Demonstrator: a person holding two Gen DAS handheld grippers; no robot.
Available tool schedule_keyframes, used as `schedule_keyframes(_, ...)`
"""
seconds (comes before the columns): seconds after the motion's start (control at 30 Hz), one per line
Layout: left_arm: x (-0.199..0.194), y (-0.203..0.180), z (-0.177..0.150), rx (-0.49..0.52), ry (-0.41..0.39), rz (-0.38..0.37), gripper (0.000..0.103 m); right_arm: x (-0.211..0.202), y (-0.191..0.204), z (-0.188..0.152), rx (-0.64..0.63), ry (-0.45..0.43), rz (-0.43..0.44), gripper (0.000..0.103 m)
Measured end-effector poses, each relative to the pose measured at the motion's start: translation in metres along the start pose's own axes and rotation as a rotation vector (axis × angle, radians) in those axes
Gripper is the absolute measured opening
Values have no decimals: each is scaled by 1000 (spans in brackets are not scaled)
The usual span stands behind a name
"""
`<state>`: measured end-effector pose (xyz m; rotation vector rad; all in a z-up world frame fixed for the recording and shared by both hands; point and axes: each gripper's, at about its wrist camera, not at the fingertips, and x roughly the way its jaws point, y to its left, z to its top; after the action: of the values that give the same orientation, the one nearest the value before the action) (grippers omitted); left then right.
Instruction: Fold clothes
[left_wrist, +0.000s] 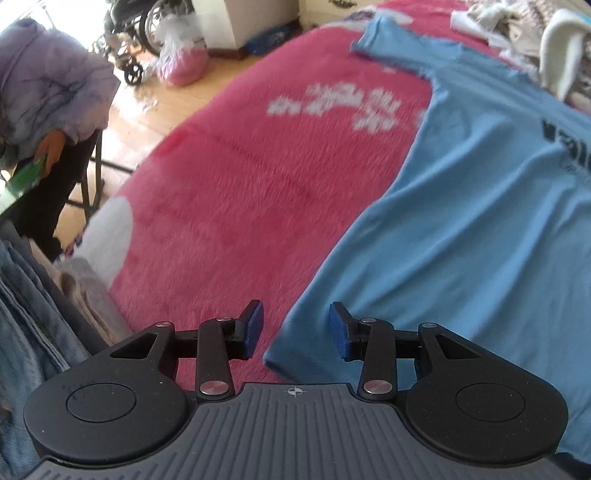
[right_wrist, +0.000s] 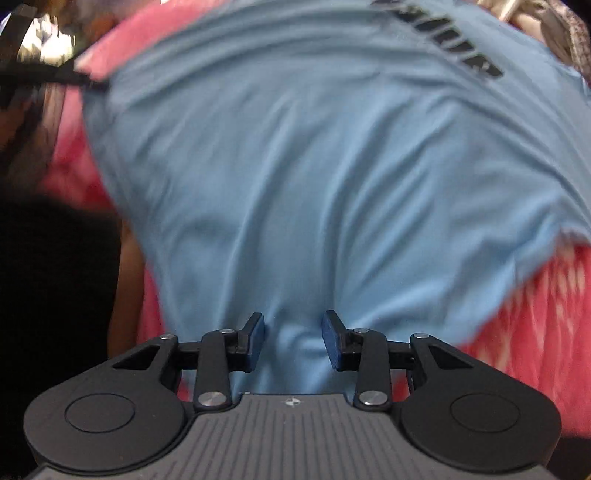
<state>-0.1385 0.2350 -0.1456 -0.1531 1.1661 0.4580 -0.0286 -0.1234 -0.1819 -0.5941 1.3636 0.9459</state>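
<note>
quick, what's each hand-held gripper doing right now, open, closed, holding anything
Left hand-held gripper: open, holding nothing, over the blue T-shirt's corner.
Right hand-held gripper: open, pads apart above the T-shirt, nothing pinched.

We record one light blue T-shirt (left_wrist: 461, 229), short-sleeved, dark block lettering across the chest. It lies spread flat on a pink fleece blanket (left_wrist: 236, 177), a few soft wrinkles down the body, one sleeve extended toward the far edge, the hem corner nearest us. Lettering blurred; we cannot read it.
</note>
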Motion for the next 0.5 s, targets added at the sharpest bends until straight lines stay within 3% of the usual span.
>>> schedule_keyframes(0.13, 2, -3, -8, 51, -12, 7, 40, 2, 4, -32, 70, 156, 52, 38)
schedule_keyframes(0.2, 3, -4, -9, 79, -19, 12, 42, -1, 8, -41, 80, 177, 50, 38)
schedule_keyframes(0.33, 4, -1, -7, 77, -22, -10, 43, -20, 10, -27, 76, 11, 8, 38)
schedule_keyframes(0.43, 1, 3, -5, 67, -13, -39, 43, -19, 25, -23, -13, -32, -20, 38)
schedule_keyframes(0.5, -3, 3, -4, 66, -11, -57, 43, -16, 35, -33, -73, -10, -30, 38)
